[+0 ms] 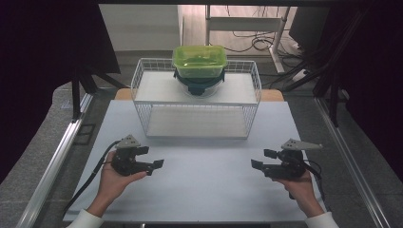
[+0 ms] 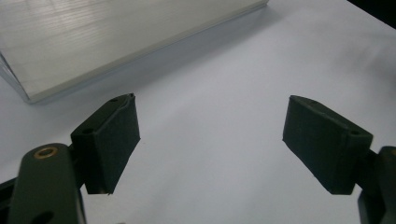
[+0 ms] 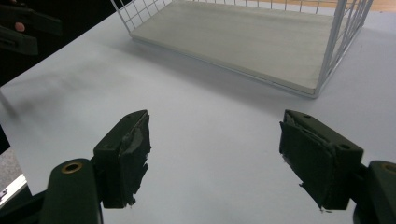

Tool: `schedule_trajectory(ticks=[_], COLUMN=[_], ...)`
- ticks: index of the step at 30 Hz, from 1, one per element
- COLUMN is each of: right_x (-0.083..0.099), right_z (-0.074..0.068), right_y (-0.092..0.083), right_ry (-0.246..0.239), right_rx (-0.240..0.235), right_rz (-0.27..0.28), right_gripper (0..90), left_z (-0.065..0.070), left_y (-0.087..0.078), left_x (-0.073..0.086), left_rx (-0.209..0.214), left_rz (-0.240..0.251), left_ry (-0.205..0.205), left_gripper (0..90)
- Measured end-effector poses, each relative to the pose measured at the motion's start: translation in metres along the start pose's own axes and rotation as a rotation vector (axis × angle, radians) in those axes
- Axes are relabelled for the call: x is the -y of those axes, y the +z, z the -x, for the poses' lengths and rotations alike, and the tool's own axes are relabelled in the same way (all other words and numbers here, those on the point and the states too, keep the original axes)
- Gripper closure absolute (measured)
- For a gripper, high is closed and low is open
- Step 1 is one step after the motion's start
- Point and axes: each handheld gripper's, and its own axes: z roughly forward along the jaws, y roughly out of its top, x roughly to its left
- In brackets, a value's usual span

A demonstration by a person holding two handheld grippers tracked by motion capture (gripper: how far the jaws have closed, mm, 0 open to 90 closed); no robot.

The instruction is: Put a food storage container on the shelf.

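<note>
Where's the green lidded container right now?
In the high view, the translucent green plastic container with its lid sits on an upturned clear bowl, on the top shelf of the white wire rack, at the table's far middle.

Lidded green container [image 1: 199, 61]: translucent, closed, upright, stacked on a dark bowl [image 1: 199, 84] on the top shelf of the white wire rack [image 1: 142, 90].

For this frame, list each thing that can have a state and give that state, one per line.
Green container: lid on, upright, stacked on a dark bowl.
Dark bowl: upright on the top shelf, under the container.
Wire rack: upright on the table, lower shelf bare.
Left gripper: open, nothing between the jaws, low over the table.
Right gripper: open, nothing between the jaws, low over the table.
</note>
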Motion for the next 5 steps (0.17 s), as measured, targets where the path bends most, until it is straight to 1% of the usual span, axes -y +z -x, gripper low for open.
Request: schedule_trajectory(ticks=[5], right_x=[0.0051], right_z=[0.0051], right_y=[0.0024], right_ry=[0.023], right_rx=[0.002], right_rz=[-0.011], right_gripper=[23.5], left_z=[-0.0016], left_y=[0.0006], left_x=[-0.0003], left_rx=[-0.001], left_rz=[-0.001], left_ry=[0.001], left_gripper=[18.6])
